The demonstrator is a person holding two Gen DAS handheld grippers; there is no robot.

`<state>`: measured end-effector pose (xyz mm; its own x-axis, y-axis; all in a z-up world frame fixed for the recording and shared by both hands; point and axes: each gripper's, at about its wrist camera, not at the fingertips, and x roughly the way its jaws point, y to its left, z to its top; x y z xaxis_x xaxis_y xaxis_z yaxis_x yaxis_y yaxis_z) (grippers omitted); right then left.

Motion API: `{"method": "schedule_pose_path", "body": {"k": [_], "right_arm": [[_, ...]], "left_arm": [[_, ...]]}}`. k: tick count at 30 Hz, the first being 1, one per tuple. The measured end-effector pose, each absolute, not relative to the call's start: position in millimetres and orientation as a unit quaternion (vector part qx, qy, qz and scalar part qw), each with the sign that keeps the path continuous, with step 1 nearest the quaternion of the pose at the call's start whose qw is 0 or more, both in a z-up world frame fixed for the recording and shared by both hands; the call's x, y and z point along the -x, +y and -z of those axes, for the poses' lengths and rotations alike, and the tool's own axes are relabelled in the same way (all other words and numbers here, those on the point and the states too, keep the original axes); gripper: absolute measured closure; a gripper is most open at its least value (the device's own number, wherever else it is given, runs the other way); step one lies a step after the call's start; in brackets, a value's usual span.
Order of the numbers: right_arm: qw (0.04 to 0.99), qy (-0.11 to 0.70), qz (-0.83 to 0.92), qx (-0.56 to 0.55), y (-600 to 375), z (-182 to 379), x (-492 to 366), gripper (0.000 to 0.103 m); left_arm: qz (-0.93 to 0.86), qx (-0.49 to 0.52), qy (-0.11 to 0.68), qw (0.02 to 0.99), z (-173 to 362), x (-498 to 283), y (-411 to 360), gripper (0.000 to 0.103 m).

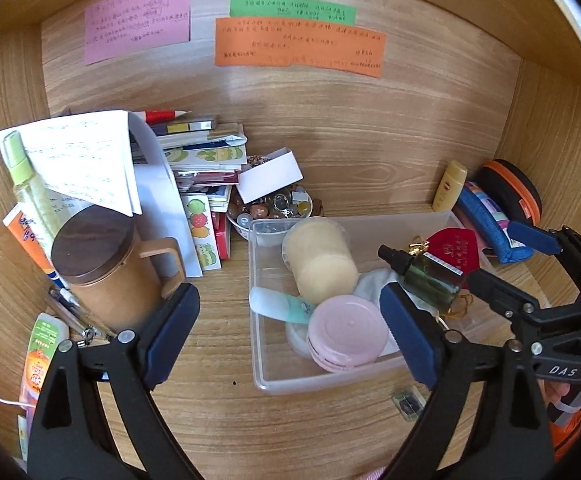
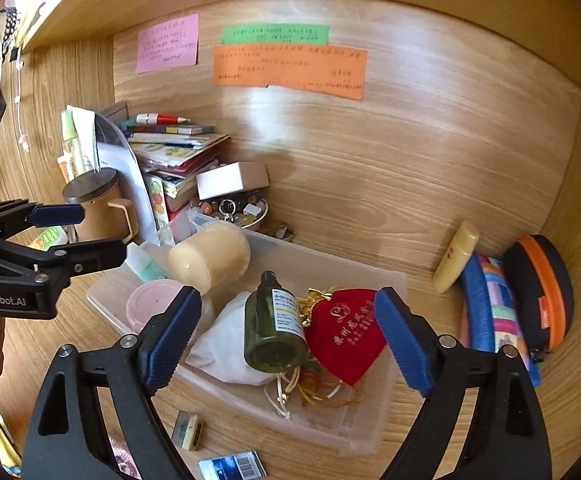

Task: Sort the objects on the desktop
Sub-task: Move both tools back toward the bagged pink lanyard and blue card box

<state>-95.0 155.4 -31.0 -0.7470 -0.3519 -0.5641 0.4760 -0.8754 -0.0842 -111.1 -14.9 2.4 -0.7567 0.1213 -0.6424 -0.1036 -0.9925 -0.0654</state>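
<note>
With both tools held above the desk and neither gripping anything, the step in hand appears to be choosing the next loose item for the clear shallow plastic tray (image 1: 374, 378).

The left gripper (image 1: 290, 334) stands wide open and empty, its blue pads straddling the tray's left half. The right gripper (image 2: 288, 342) is likewise wide open and empty, poised over the tray's right half. No earlier view is available, so jaw motion is not reported.

Procedure, left to right:
1. Treat the tan lidded mug with wooden handle (image 1: 110, 276) as an obstacle; approach past its handle.
2. Lower either tool only where the pads clear the tray wall.
3. Take the small grey rectangular item (image 2: 188, 430) lying on the desk just outside the tray from above; its identity cannot be determined at this size.

Container contents, left to right:
- White round bowl (image 1: 237, 227), behind the tray: beads and rings.
- Tray: a pale teal squeeze tube (image 1: 280, 304), a cream cylindrical jar (image 1: 322, 256) on its side, a pink round-lidded tub (image 1: 346, 332), a white cloth pouch (image 2: 226, 344), a green glass spray bottle (image 2: 276, 328) lying against a red velvet drawstring pouch (image 2: 344, 340).

The tray is crowded; place further items on the bare floor near its front edge.
</note>
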Motion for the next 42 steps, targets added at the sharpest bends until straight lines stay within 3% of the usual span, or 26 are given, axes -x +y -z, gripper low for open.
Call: {"method": "schedule_pose_path", "body": {"k": [14,18,42], "right_arm": [[0.205,0.113,0.935,-0.268,181.0,25.7,44.3,0.013],[0.204,0.107,0.934,-0.275,189.4,32.5,34.1,0.008],[0.219,0.112,0.895,-0.372,219.0,105.9,16.1,0.008]], "left_arm": [[-0.936,0.347,-0.012,0.061,2.8,60.2,-9.6,0.007],[-0.929,0.365,-0.012,0.068,17.4,46.2,-3.2,0.007],[-0.877,0.471,-0.053,0.079,103.0,-17.7,54.4,0.007]]}}
